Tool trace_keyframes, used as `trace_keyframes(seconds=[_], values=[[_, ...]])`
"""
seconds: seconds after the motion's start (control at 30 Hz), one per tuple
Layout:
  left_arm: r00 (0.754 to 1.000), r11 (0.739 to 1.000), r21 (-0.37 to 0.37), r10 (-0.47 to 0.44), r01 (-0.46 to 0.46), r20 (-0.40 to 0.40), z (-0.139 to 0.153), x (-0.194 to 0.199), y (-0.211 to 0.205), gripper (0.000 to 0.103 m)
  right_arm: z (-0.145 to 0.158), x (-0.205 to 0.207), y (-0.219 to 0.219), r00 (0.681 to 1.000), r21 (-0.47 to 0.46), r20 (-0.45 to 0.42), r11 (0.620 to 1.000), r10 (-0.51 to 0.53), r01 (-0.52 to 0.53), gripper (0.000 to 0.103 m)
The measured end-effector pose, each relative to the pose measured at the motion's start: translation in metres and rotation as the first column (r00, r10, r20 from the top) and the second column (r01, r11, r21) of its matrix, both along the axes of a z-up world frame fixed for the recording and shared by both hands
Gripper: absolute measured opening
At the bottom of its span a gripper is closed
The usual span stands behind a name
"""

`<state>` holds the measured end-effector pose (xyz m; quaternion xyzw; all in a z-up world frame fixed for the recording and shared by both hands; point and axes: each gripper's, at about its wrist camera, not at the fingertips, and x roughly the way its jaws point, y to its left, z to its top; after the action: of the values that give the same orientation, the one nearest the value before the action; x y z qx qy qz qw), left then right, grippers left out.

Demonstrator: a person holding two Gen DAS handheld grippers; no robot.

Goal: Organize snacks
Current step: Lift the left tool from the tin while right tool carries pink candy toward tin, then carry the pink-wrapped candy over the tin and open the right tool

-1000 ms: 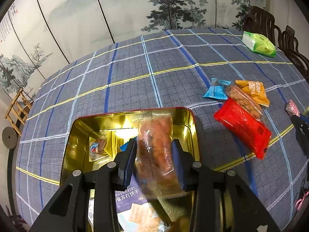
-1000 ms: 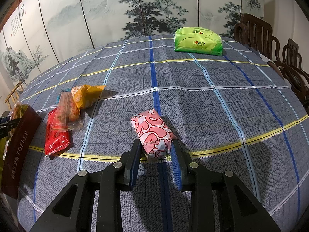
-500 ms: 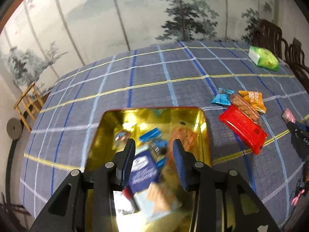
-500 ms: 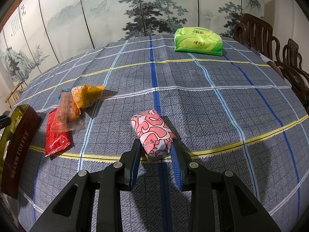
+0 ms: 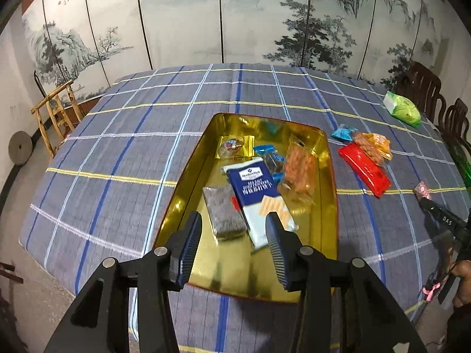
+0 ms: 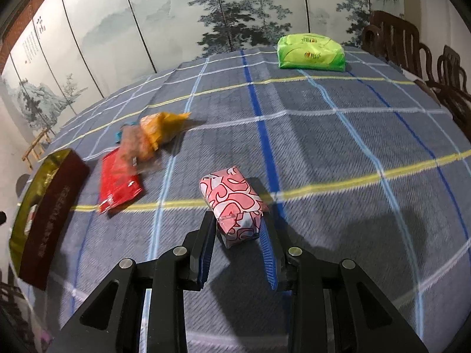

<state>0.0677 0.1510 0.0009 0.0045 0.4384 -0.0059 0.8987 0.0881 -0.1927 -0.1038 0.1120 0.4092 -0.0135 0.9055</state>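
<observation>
Left gripper spread, jaws just been opening, nothing between them, hanging over near end of gold tin. Tin holds grey packet, blue cracker pack, clear bag of orange snacks. Right gripper pinching pink-and-white patterned packet on checked tablecloth. Left of it red packet, farther on an orange bag. Green pack at far edge.
</observation>
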Motion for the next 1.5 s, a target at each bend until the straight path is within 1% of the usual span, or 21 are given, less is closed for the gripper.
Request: trace_keyframes(seconds=[0.17,0.3,0.5,0.63,0.73,0.77,0.83,0.93,1.0,1.03,1.1,1.13,1.23,1.27,1.3,1.33,1.37,1.4,1.43,1.47,1.5], values=[[1.000,1.000,0.011,-0.022,0.022,0.017,0.005,-0.017,-0.005,0.041,0.003,-0.019,0.007,1.000,0.048,-0.007,0.999,0.013,-0.013,0.031],[0.999,1.000,0.005,-0.020,0.020,0.027,0.008,-0.026,-0.003,0.041,0.011,-0.033,0.014,1.000,0.082,-0.004,0.996,0.030,-0.029,0.031],[0.999,1.000,0.009,0.026,-0.027,0.039,0.010,-0.035,0.015,0.041,0.040,-0.046,0.051,0.991,0.092,0.049,0.988,0.123,-0.127,0.031],[0.998,0.999,0.015,0.048,-0.048,0.045,0.011,-0.040,0.026,0.041,0.064,-0.047,0.087,0.974,0.103,0.093,0.971,0.207,-0.216,0.030],[0.997,0.998,0.016,0.053,-0.054,0.054,0.013,-0.045,0.032,0.041,0.079,-0.047,0.120,0.952,0.102,0.118,0.950,0.282,-0.294,0.029],[0.997,0.998,0.012,0.053,-0.054,0.056,0.014,-0.047,0.034,0.041,0.084,-0.048,0.132,0.943,0.099,0.128,0.942,0.308,-0.321,0.027],[0.997,0.998,0.014,0.053,-0.054,0.061,0.015,-0.049,0.036,0.041,0.090,-0.047,0.152,0.926,0.101,0.136,0.925,0.353,-0.367,0.023],[0.996,0.999,0.012,0.052,-0.053,0.069,0.017,-0.052,0.038,0.041,0.097,-0.042,0.181,0.901,0.097,0.142,0.901,0.409,-0.424,0.023],[0.996,0.998,0.010,0.055,-0.055,0.070,0.017,-0.052,0.040,0.041,0.096,-0.034,0.201,0.885,0.073,0.136,0.886,0.445,-0.457,0.022],[0.996,0.998,0.005,0.055,-0.055,0.070,0.018,-0.054,0.042,0.041,0.096,-0.030,0.205,0.881,0.062,0.135,0.884,0.453,-0.464,0.022],[0.995,0.998,-0.003,0.055,-0.055,0.078,0.019,-0.056,0.046,0.041,0.098,-0.026,0.198,0.894,0.052,0.148,0.899,0.423,-0.434,0.022],[0.995,0.999,-0.004,0.054,-0.054,0.084,0.019,-0.057,0.047,0.042,0.098,-0.026,0.191,0.899,0.057,0.147,0.904,0.413,-0.425,0.022],[0.996,0.999,-0.009,0.049,-0.048,0.080,0.017,-0.056,0.047,0.043,0.086,-0.025,0.185,0.900,0.019,0.065,0.901,0.431,-0.433,0.023],[0.996,0.999,-0.019,0.047,-0.046,0.071,0.015,-0.054,0.046,0.043,0.080,-0.027,0.186,0.897,-0.002,0.046,0.898,0.439,-0.439,0.023],[0.997,0.999,-0.023,0.045,-0.043,0.066,0.014,-0.054,0.046,0.043,0.073,-0.028,0.190,0.888,-0.022,0.021,0.888,0.459,-0.459,0.023],[0.998,0.999,-0.027,0.037,-0.035,0.059,0.013,-0.054,0.045,0.043,0.066,-0.028,0.195,0.875,-0.042,0.003,0.874,0.485,-0.484,0.024],[0.998,0.999,-0.027,0.030,-0.029,0.058,0.012,-0.055,0.044,0.043,0.061,-0.027,0.198,0.864,-0.058,-0.007,0.862,0.503,-0.503,0.027],[0.998,1.000,-0.019,0.023,-0.022,0.061,0.013,-0.057,0.043,0.043,0.054,-0.026,0.203,0.843,-0.079,-0.021,0.839,0.538,-0.538,0.030],[0.998,1.000,-0.012,0.019,-0.019,0.064,0.013,-0.058,0.042,0.043,0.049,-0.024,0.204,0.825,-0.087,-0.027,0.821,0.565,-0.565,0.042],[0.998,1.000,-0.002,0.014,-0.014,0.069,0.015,-0.060,0.042,0.043,0.043,-0.021,0.209,0.788,-0.111,-0.044,0.780,0.615,-0.615,0.057],[0.997,1.000,-0.001,0.013,-0.012,0.071,0.015,-0.060,0.042,0.044,0.038,-0.020,0.211,0.763,-0.139,-0.060,0.752,0.643,-0.644,0.061]])
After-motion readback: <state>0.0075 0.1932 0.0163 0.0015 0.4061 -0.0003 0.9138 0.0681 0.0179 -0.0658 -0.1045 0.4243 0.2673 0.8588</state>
